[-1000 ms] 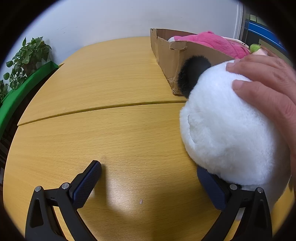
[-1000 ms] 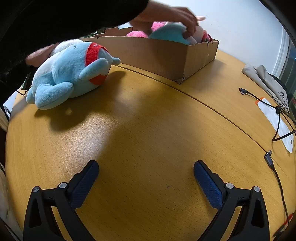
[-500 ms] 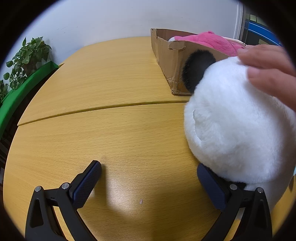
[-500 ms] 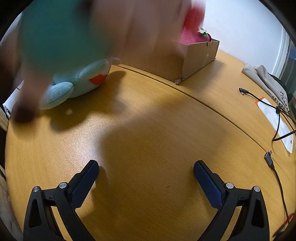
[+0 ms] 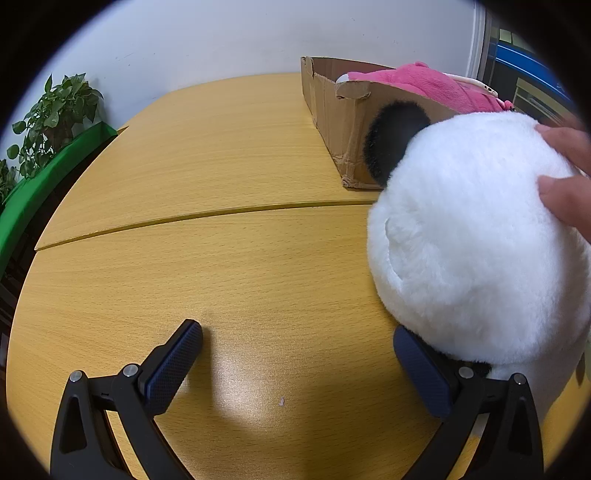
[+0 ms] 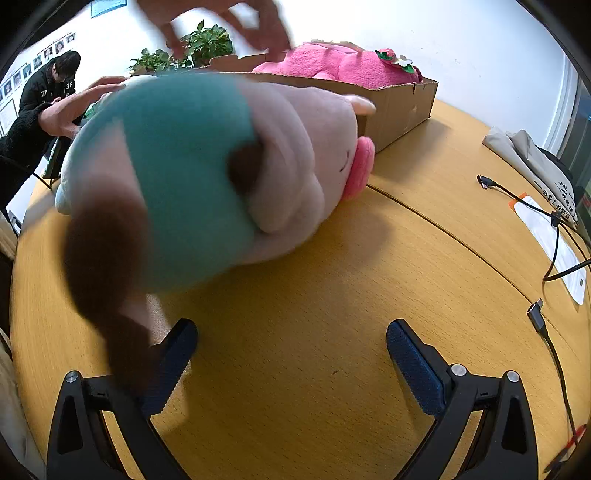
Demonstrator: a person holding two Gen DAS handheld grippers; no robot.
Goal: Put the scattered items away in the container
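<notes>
My left gripper [image 5: 295, 354] is open and empty, low over the wooden table. A white plush panda with a black ear [image 5: 476, 236] sits at its right, resting over the right finger [image 5: 421, 369], with a bare hand [image 5: 565, 184] on it. Behind stands a cardboard box [image 5: 343, 110] holding a pink plush [image 5: 417, 79]. My right gripper [image 6: 291, 358] is open and empty. A teal and pink plush pig [image 6: 207, 177] lies blurred on the table just ahead, its brown foot over the left finger [image 6: 173, 354]. The box [image 6: 399, 103] and pink plush [image 6: 343, 64] are behind it.
Cables [image 6: 550, 221], a white paper [image 6: 557, 247] and a folded cloth [image 6: 532, 162] lie at the table's right. A hand [image 6: 236, 22] hovers above the pig. Potted plants [image 5: 55, 114] and a green ledge stand at the left. A person [image 6: 48, 88] stands far back.
A hand took the teal and pink pig out of the box and dropped it on the table before my right gripper, hiding the blue plush. The panda shifted slightly under the hand. Both grippers stayed still.
</notes>
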